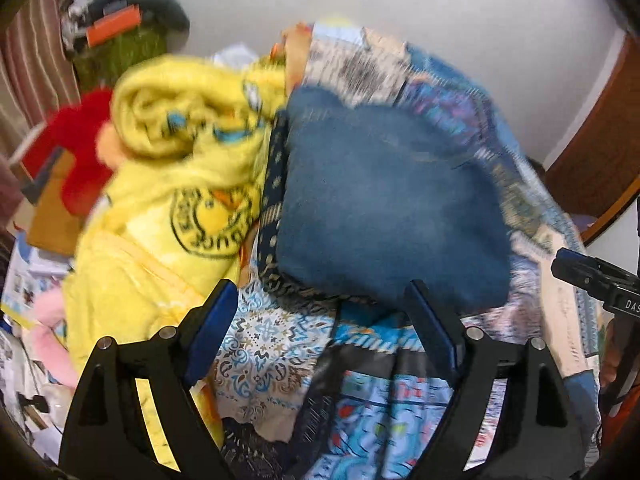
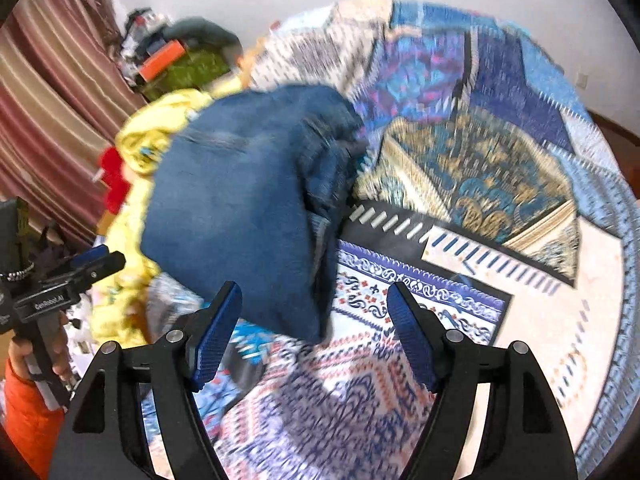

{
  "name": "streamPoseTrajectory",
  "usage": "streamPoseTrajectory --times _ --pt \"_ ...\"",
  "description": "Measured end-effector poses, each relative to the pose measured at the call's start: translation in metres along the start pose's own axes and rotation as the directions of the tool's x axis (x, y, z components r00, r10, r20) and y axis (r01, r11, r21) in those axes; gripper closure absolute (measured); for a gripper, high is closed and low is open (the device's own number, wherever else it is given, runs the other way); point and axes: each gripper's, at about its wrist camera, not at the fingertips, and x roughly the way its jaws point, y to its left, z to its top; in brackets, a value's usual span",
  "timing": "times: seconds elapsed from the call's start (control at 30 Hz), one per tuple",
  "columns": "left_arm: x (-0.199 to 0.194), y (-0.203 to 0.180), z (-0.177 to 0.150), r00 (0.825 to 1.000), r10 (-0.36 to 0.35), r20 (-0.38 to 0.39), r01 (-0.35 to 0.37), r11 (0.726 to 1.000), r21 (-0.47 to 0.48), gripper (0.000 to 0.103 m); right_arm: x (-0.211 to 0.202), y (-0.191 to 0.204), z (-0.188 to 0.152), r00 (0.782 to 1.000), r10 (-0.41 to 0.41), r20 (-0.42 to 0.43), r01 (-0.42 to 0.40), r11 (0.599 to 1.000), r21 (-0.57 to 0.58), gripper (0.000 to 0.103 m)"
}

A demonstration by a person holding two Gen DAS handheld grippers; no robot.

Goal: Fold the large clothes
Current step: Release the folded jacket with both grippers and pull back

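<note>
A folded blue denim garment (image 1: 384, 208) lies as a thick bundle on the patterned bedspread (image 1: 276, 344). It also shows in the right wrist view (image 2: 240, 208), with its layered folded edge facing right. My left gripper (image 1: 322, 316) is open and empty, just in front of the bundle's near edge. My right gripper (image 2: 314, 320) is open and empty, just short of the bundle's near corner. The left gripper also shows at the left edge of the right wrist view (image 2: 86, 266), and the right gripper at the right edge of the left wrist view (image 1: 592, 276).
A yellow fleece garment (image 1: 168, 184) with a duck print lies crumpled left of the denim. A red item (image 1: 76, 152) and a pink one (image 1: 48, 340) lie beyond it. A cluttered pile (image 2: 176, 60) stands by the striped curtain (image 2: 52, 92). The bedspread (image 2: 480, 200) stretches right.
</note>
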Motion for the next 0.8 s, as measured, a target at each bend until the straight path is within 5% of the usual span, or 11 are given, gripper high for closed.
streamPoseTrajectory --times 0.2,0.37,0.63,0.8 --pt "-0.109 -0.043 0.001 0.971 -0.007 0.240 -0.012 0.997 0.079 0.018 -0.088 0.041 0.001 0.979 0.037 0.200 -0.022 0.997 -0.076 0.031" --pt "-0.195 -0.072 -0.019 0.892 -0.053 0.449 0.001 0.993 0.115 0.017 -0.156 0.078 -0.018 0.924 0.090 0.371 -0.031 0.986 -0.162 0.031" --pt "-0.275 -0.100 -0.074 0.771 -0.082 0.632 0.005 0.993 0.122 0.018 -0.240 0.120 -0.075 0.789 0.159 0.593 0.003 0.965 -0.263 0.031" --pt "-0.302 -0.115 -0.107 0.716 -0.072 0.694 -0.022 0.992 0.125 0.017 -0.256 0.131 -0.102 0.750 0.163 0.641 0.027 0.961 -0.276 0.022"
